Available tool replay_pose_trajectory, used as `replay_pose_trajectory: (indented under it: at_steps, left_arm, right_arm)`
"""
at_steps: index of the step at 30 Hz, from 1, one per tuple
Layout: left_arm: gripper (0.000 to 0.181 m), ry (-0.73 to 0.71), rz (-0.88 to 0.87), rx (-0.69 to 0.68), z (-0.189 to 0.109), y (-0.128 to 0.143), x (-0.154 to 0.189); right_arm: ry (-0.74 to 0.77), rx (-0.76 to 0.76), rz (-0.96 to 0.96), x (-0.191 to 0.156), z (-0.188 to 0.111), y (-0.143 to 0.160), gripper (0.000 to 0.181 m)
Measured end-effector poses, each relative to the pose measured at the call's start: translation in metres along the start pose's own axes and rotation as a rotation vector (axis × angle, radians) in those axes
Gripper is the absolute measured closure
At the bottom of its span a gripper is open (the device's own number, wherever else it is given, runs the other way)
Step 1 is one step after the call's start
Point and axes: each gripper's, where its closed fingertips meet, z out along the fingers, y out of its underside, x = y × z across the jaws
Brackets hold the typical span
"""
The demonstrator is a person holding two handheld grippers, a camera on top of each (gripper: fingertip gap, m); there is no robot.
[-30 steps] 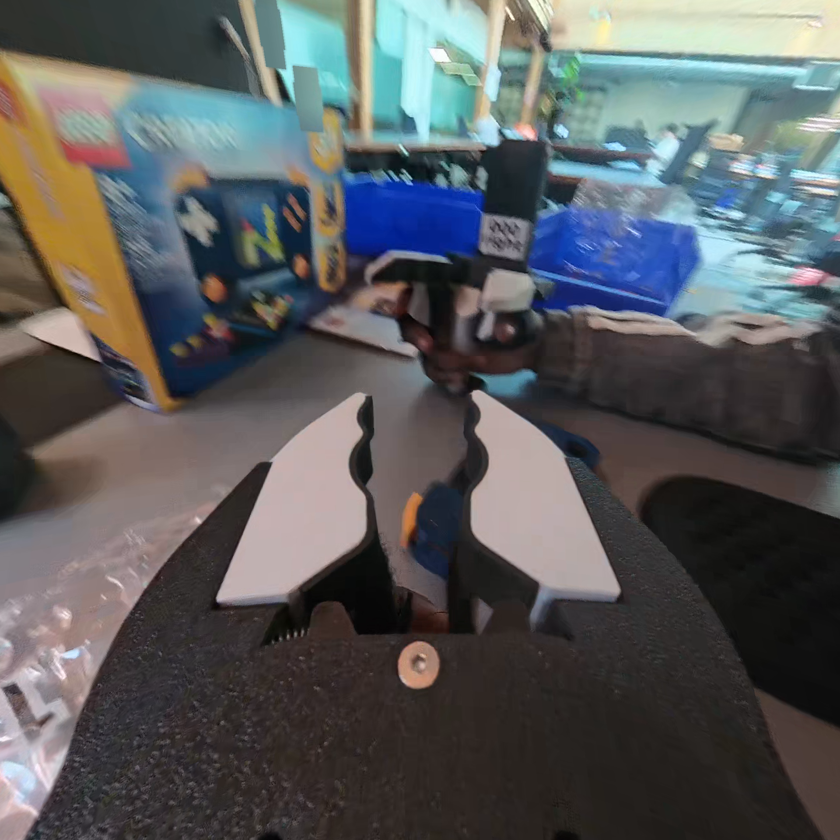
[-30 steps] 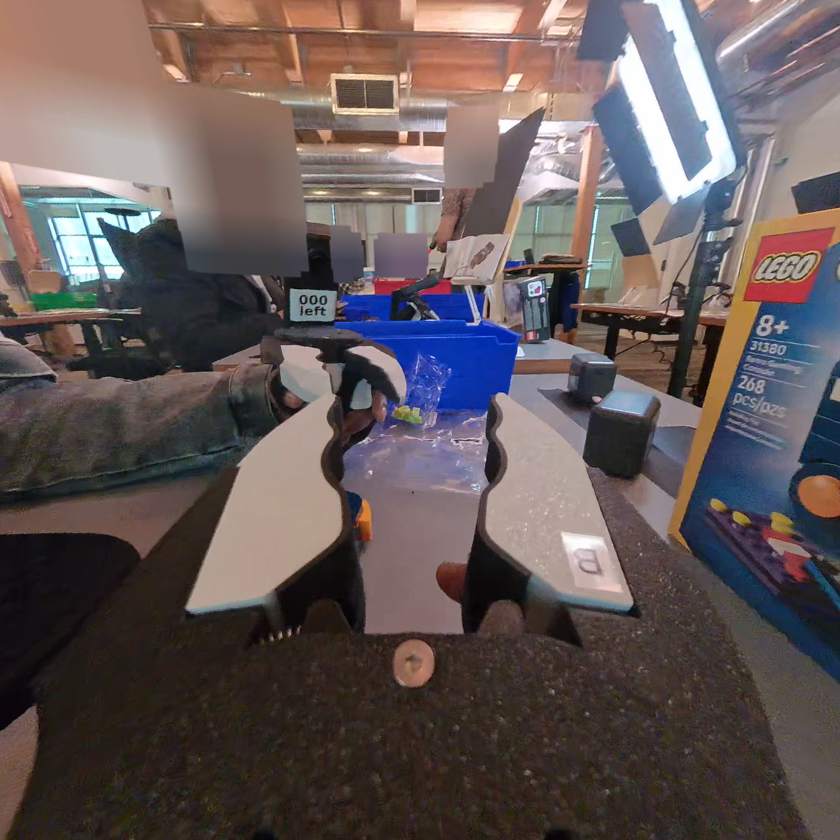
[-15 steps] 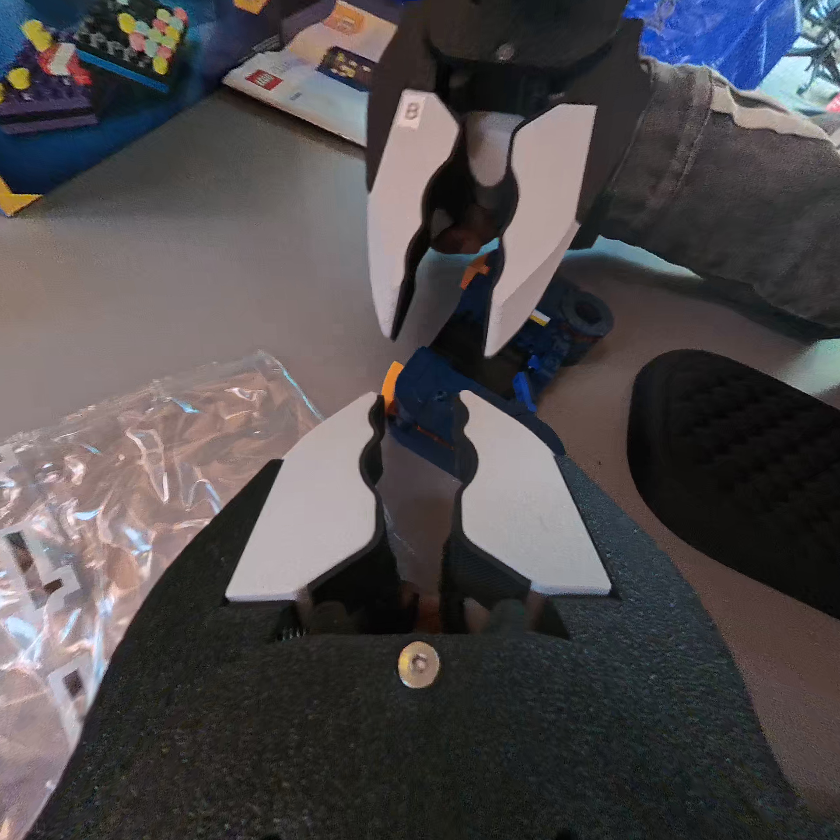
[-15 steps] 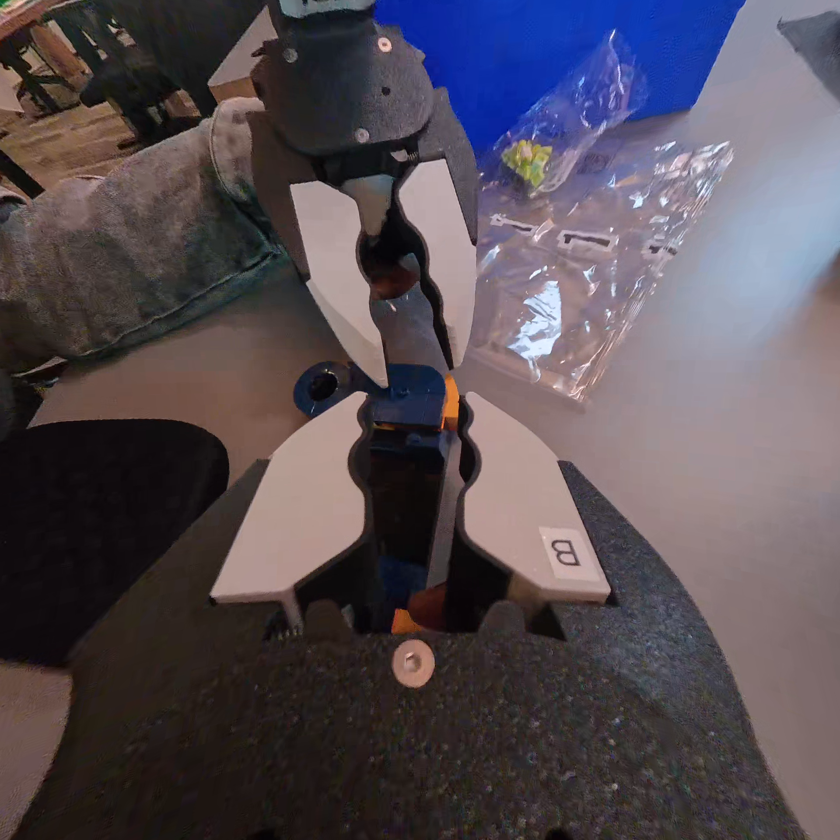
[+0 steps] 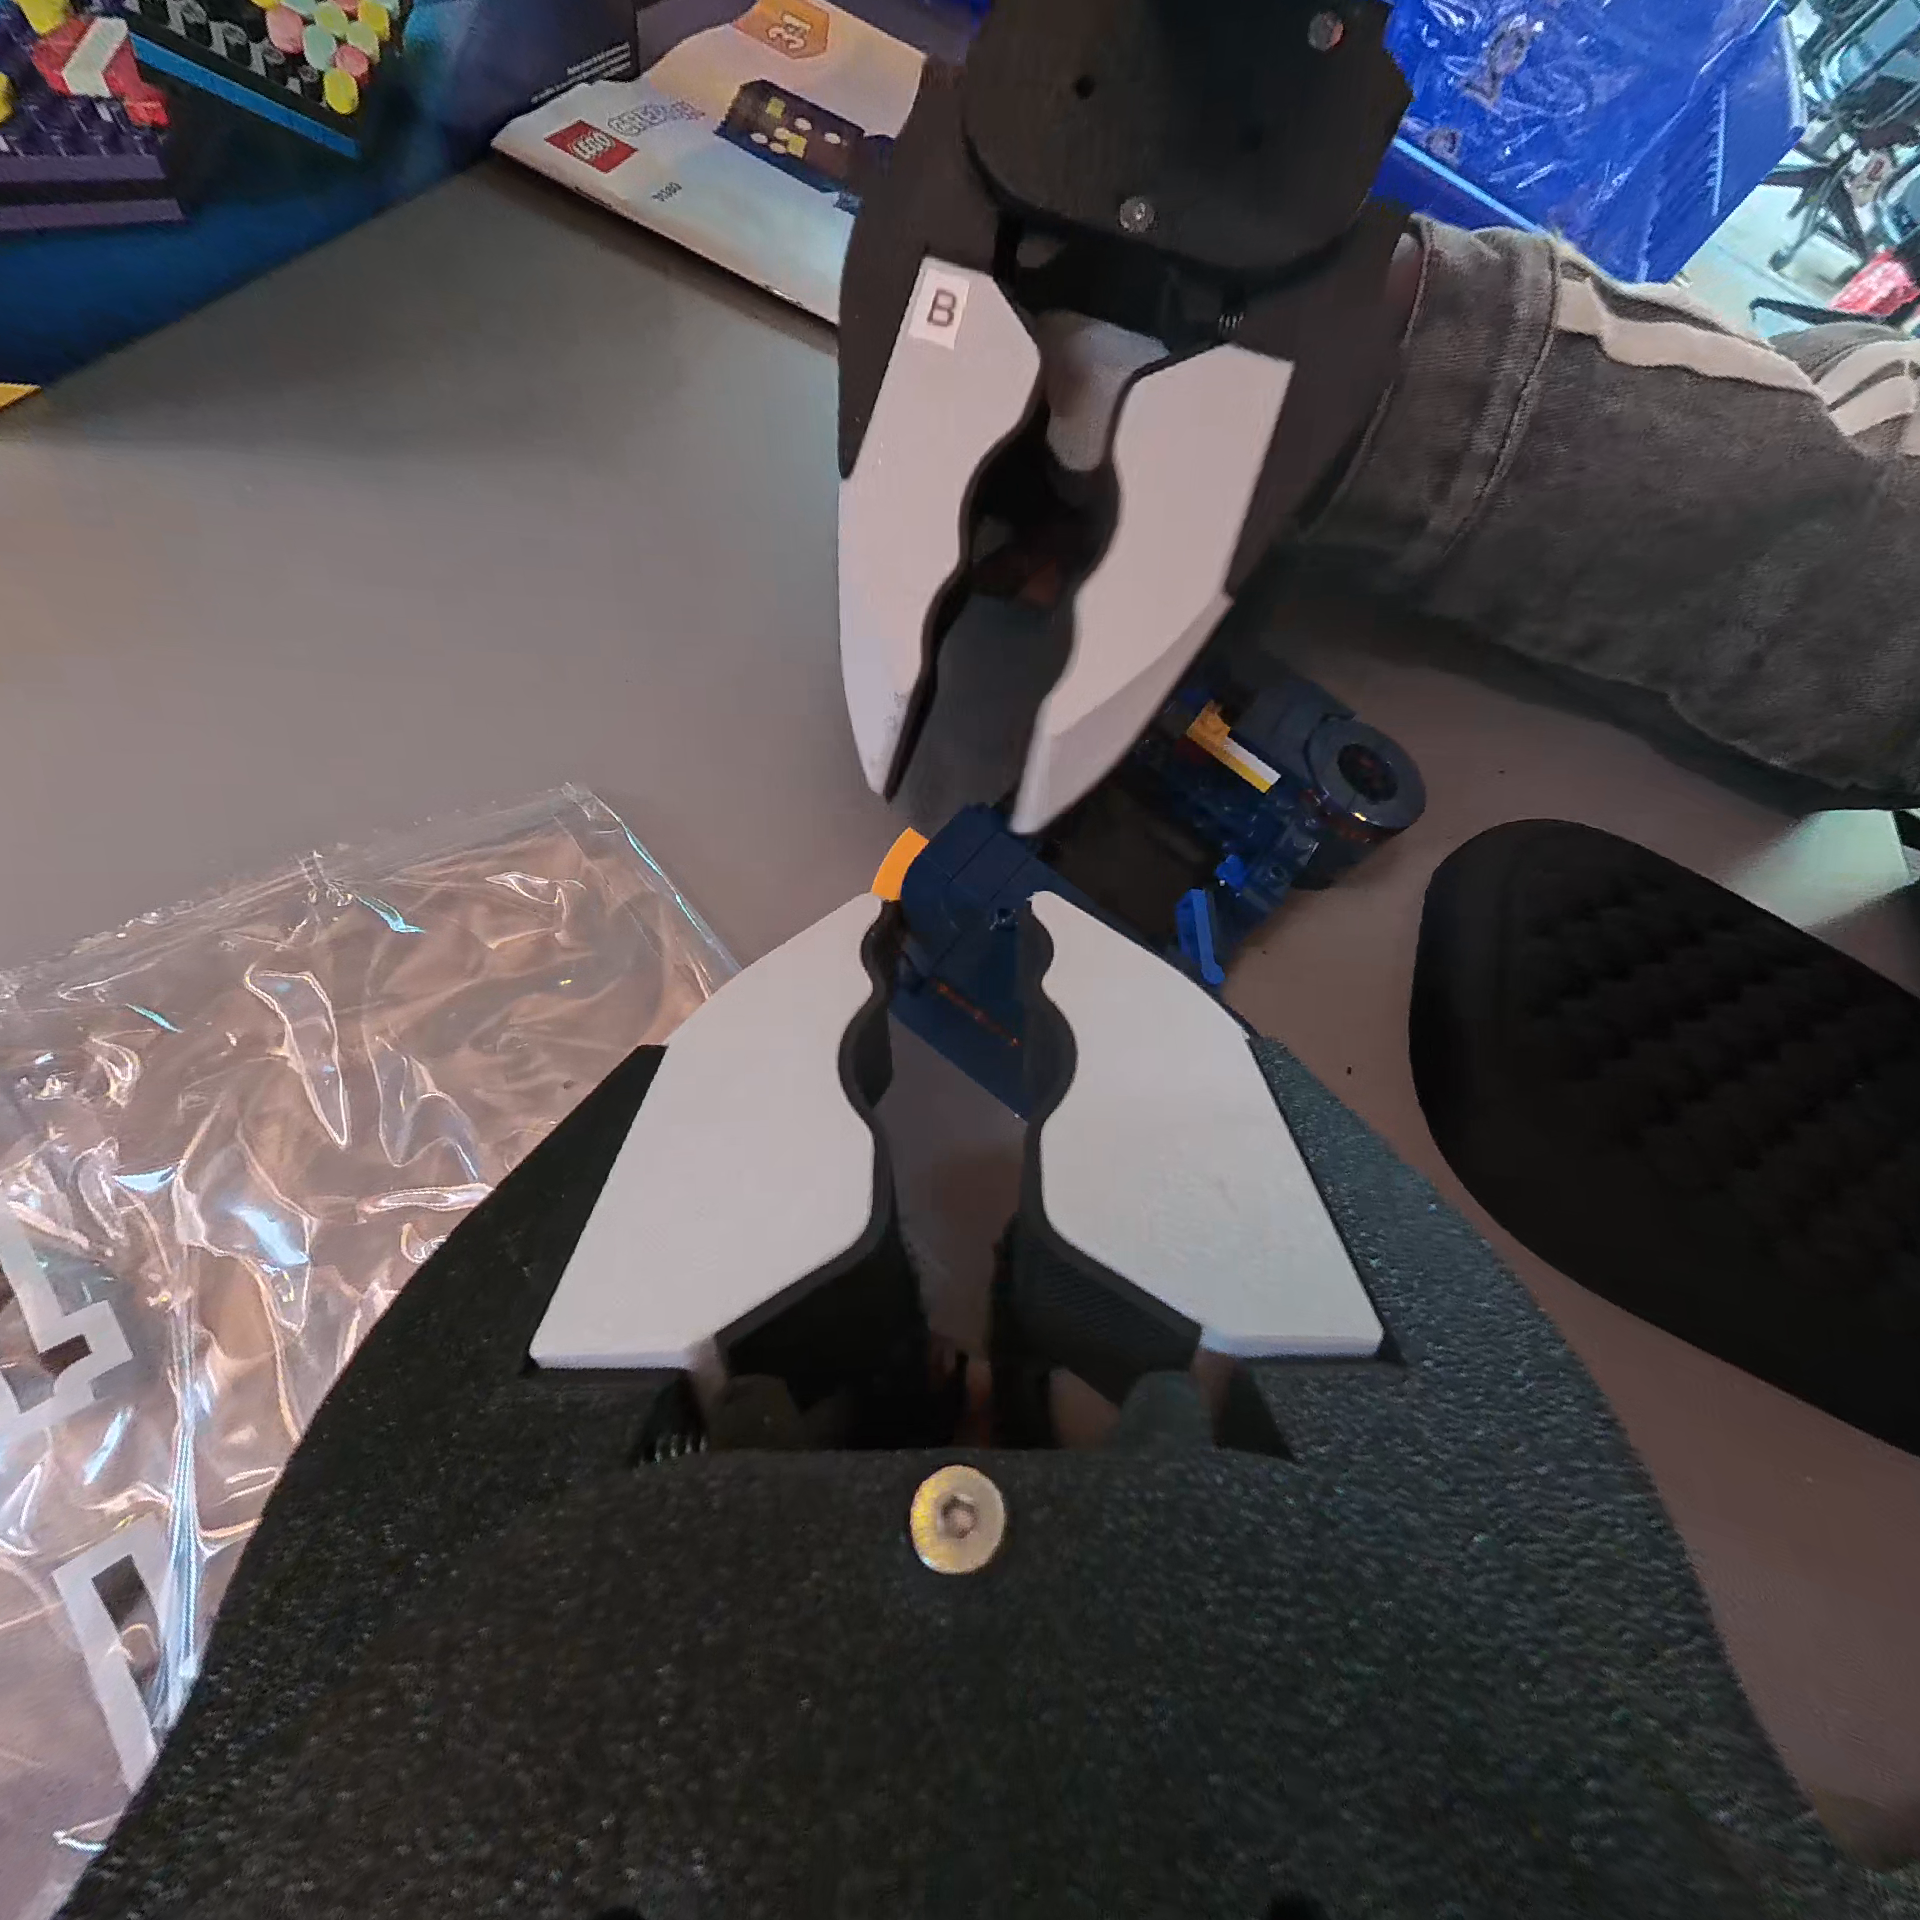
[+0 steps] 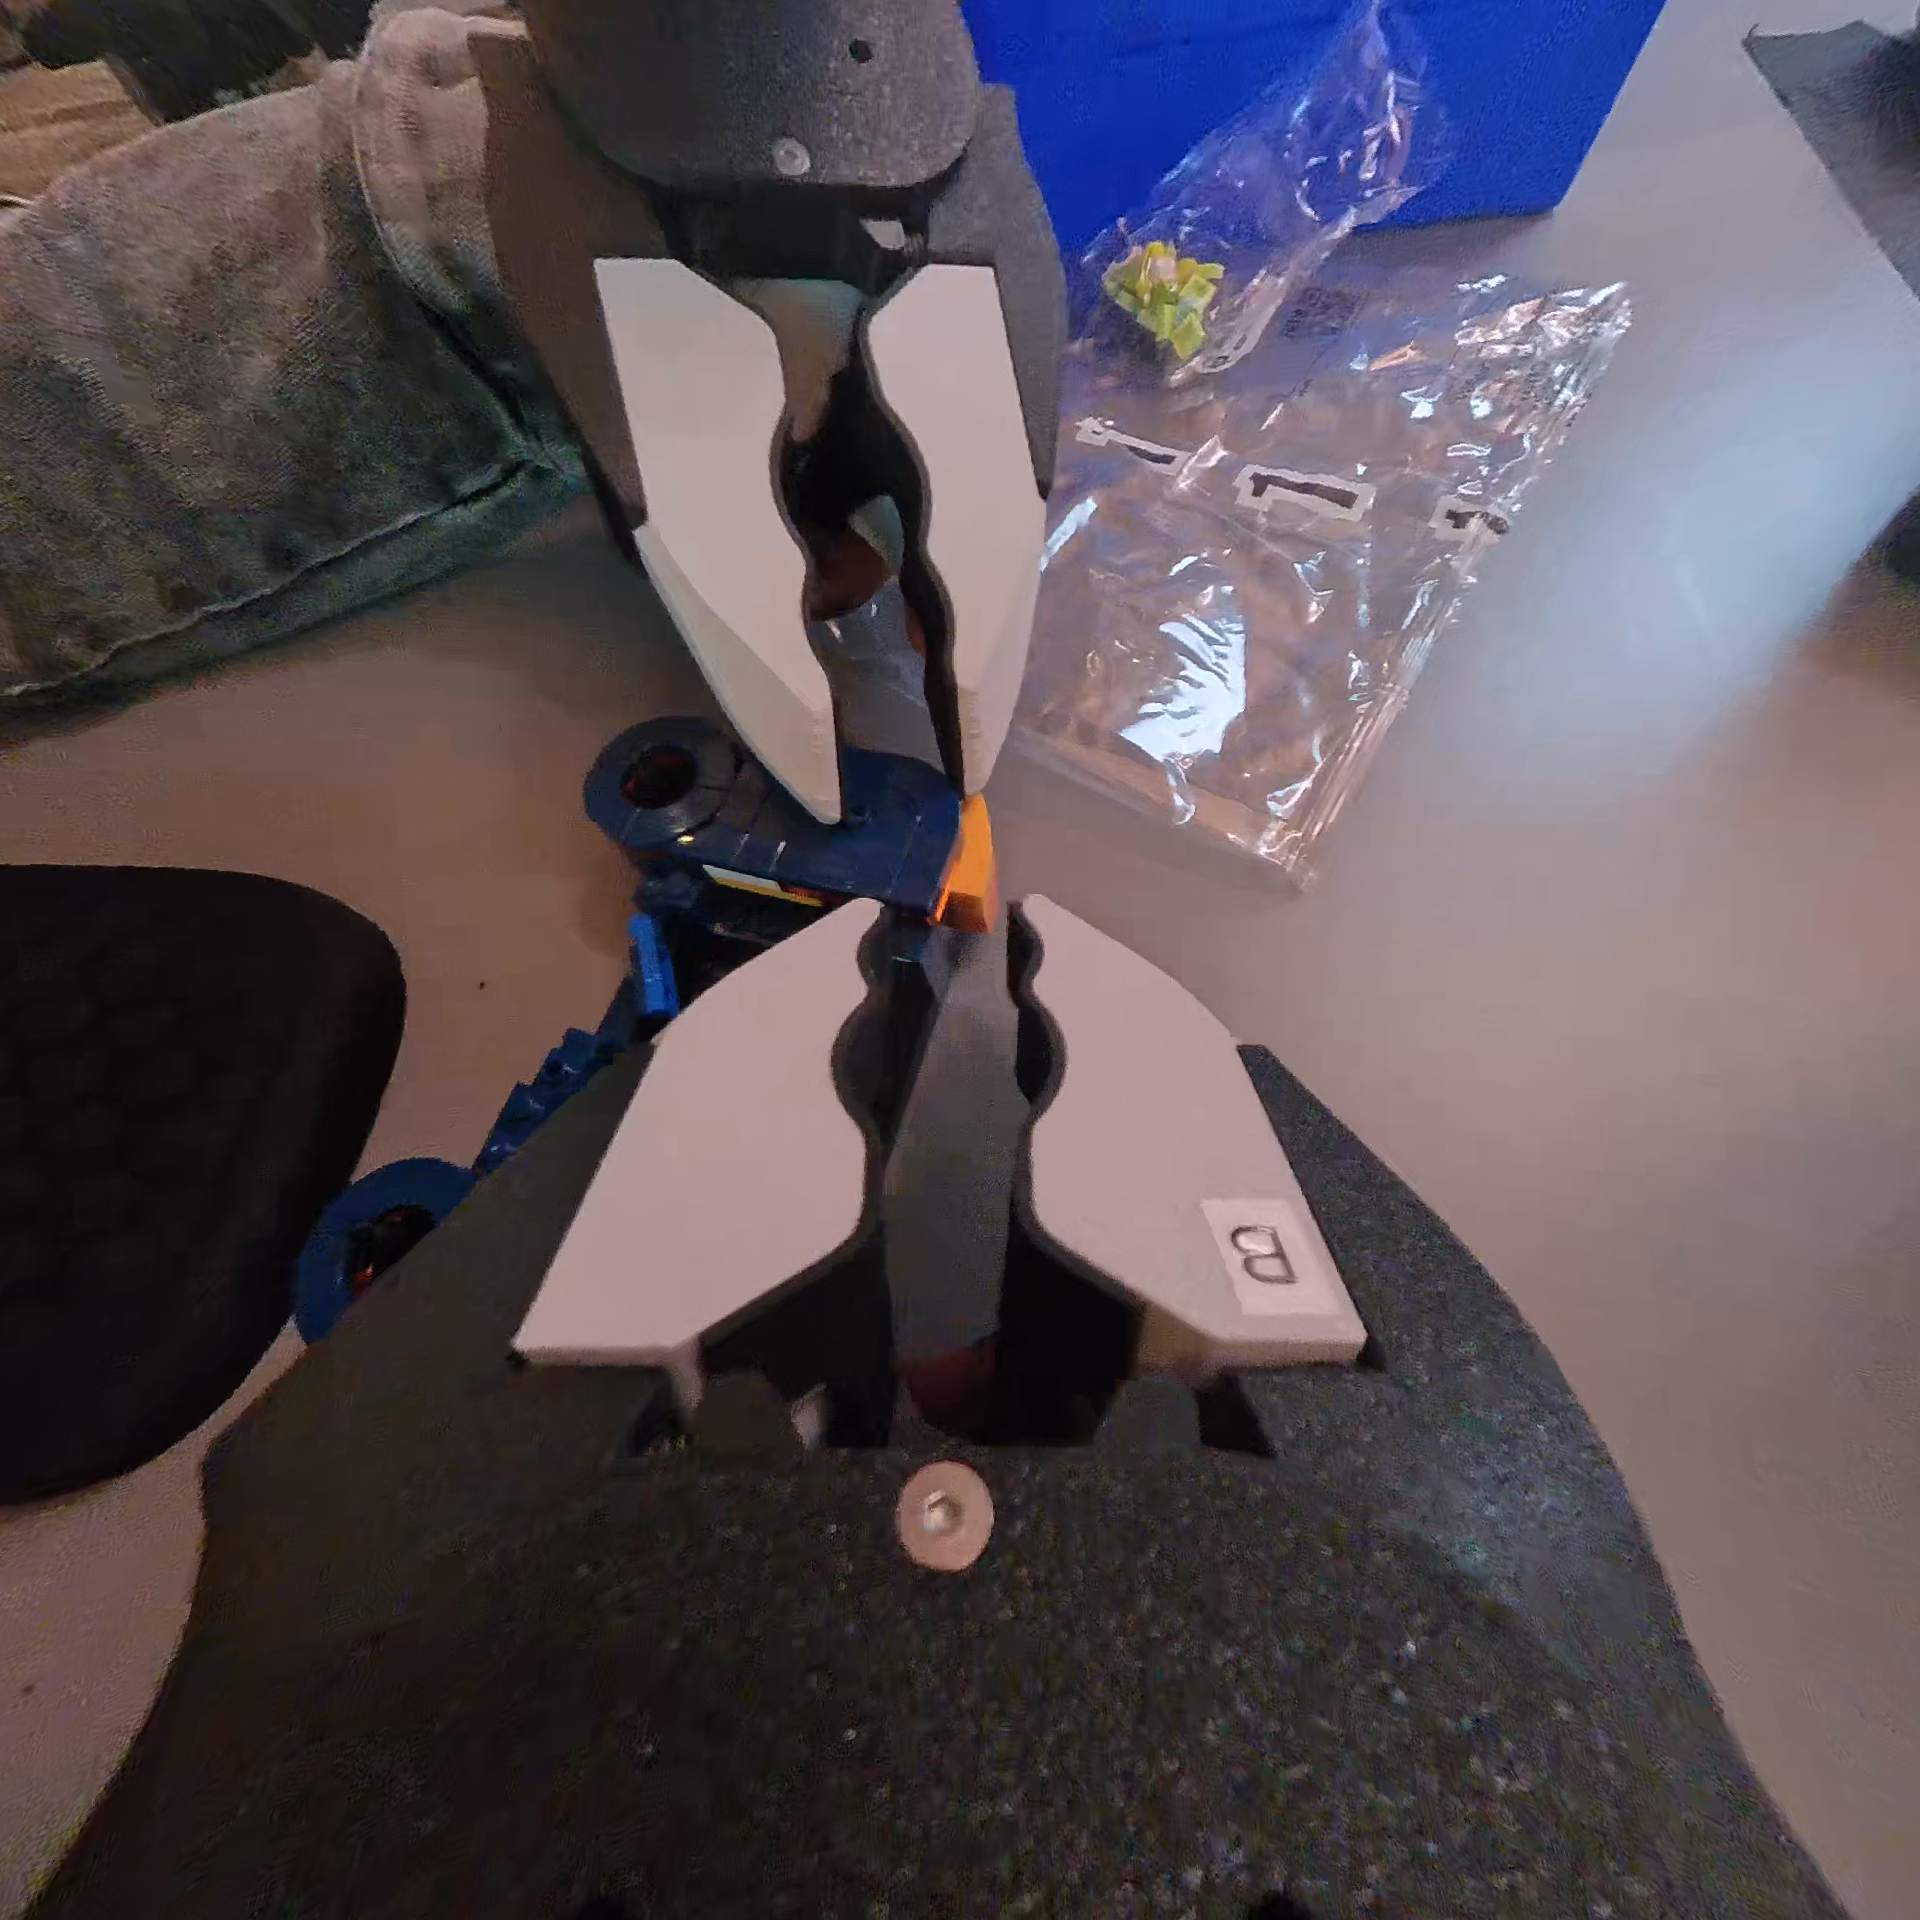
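Note:
A dark blue brick model (image 5: 1257,800) with round ends and an orange piece (image 5: 896,864) lies on the grey table (image 5: 416,520). My left gripper (image 5: 951,914) has its two tips on either side of the model's near block and appears shut on it. My right gripper (image 5: 956,805) comes down from the far side, jaws a narrow gap apart with only table between them, one fingertip (image 5: 1039,800) touching the block's top. In the right wrist view my right gripper (image 6: 948,914) sits just short of the orange piece (image 6: 966,868) and the model (image 6: 831,847), facing the left gripper (image 6: 896,795).
Clear plastic bags (image 5: 312,1091) (image 6: 1299,540) lie beside the model, one holding yellow-green pieces (image 6: 1158,291). A black textured pad (image 5: 1662,1091) (image 6: 156,1143) lies on the other side. A brick-set box (image 5: 156,125), a booklet (image 5: 707,135), blue bins (image 5: 1558,104) and grey sleeves (image 5: 1610,520) (image 6: 208,364) surround them. My two grippers' fingertips are within a few centimetres of each other.
Both grippers tipped down from level onto the model and came tip to tip. The jaws of both narrowed, and the left's tips now straddle the model's end block.

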Motion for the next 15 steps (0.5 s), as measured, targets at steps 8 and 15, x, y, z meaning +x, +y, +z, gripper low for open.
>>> replay_pose_trajectory:
  at_steps: [8, 15]
  left_arm:
    - [0.160, 0.020, -0.005, -0.001, 0.000, 0.000, 0.002]
    - [0.160, 0.022, 0.007, -0.005, 0.000, 0.000, 0.002]
  right_arm:
    - [-0.080, -0.133, 0.010, -0.015, 0.013, 0.014, 0.142]
    - [-0.105, -0.164, 0.048, -0.017, 0.012, 0.017, 0.151]
